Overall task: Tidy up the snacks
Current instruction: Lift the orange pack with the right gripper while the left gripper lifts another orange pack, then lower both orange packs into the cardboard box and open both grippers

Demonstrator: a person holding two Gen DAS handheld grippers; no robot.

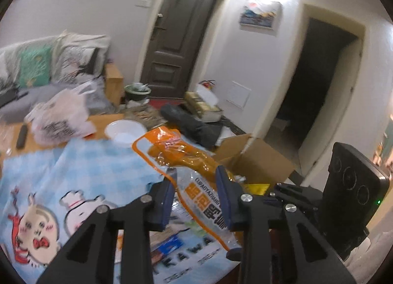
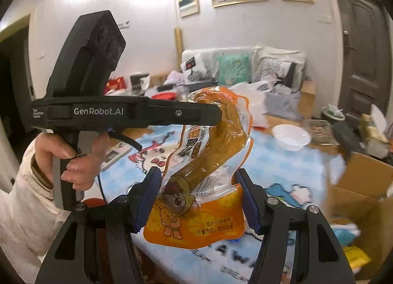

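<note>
An orange and clear snack packet (image 1: 196,176) (image 2: 208,161) with a brown chicken-foot piece inside hangs in the air above the table. My left gripper (image 1: 196,173) is shut on its upper part; from the right wrist view its fingertips (image 2: 216,114) pinch the packet from the left. My right gripper (image 2: 199,180) stands with jaws apart around the packet's lower orange part, pads not pressing it. The right gripper's body (image 1: 353,185) shows at the right of the left wrist view.
The table wears a blue checked cartoon cloth (image 1: 81,173) (image 2: 282,168). A white bowl (image 1: 125,133) (image 2: 291,136) and a white plastic bag (image 1: 61,117) lie on it. An open cardboard box (image 1: 258,161) (image 2: 361,193) stands beside the table. A phone (image 2: 115,153) lies on the cloth.
</note>
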